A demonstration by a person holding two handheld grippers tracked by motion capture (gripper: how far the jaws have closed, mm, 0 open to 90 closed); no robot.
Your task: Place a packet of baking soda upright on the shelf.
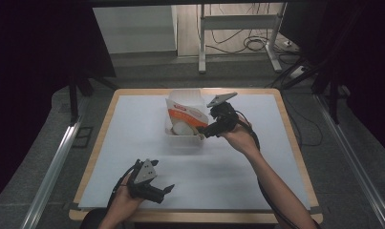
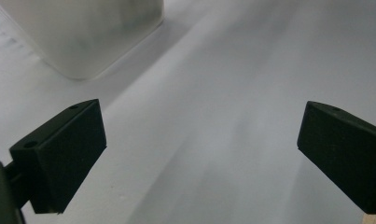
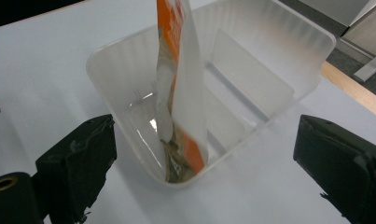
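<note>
I am holding my right claw (image 1: 203, 133) released, jaws wide beside the clear bin (image 3: 288, 51) where the orange-and-white pouch (image 3: 183, 84) is standing, seemingly leaning on its wall, while my left claw (image 1: 167, 190) is waiting open over the tabletop (image 1: 133, 138).

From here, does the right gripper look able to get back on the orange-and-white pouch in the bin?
Probably yes. The right gripper sits open at the clear bin, and the pouch stands upright straight ahead between the jaws' line, nothing blocking it.
</note>
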